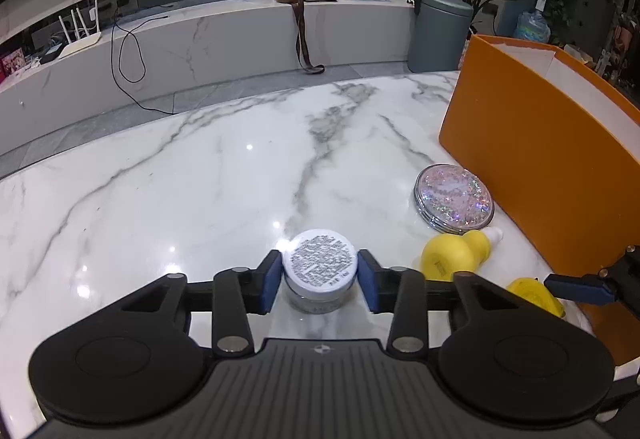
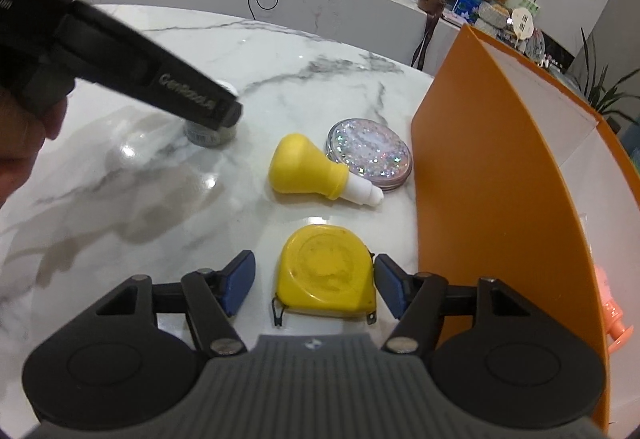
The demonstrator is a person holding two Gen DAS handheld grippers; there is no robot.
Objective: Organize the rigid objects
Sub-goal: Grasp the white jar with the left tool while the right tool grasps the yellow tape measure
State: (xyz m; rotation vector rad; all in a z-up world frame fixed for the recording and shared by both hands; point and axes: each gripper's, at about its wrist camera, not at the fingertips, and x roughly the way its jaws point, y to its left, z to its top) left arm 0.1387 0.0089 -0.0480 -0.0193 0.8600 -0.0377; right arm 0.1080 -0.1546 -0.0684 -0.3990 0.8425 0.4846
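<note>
My left gripper [image 1: 319, 273] is shut on a small round jar [image 1: 320, 263] with a white printed lid. The jar stands on the marble table [image 1: 200, 199], and the blue pads press on both sides of its lid. In the right wrist view one black finger [image 2: 180, 95] of that gripper covers most of the jar [image 2: 208, 135]. My right gripper [image 2: 314, 277] is open around a yellow tape measure [image 2: 326, 271] lying flat. Its right pad is close to the case, and a gap shows at its left pad.
A tall orange box [image 2: 500, 159] stands at the right, with a pink object [image 2: 612, 311] inside. A glitter compact [image 2: 370, 153] and a yellow bulb-shaped bottle [image 2: 300, 171] lie beside it. A hand [image 2: 24, 143] shows at the left edge. The table's far edge curves round.
</note>
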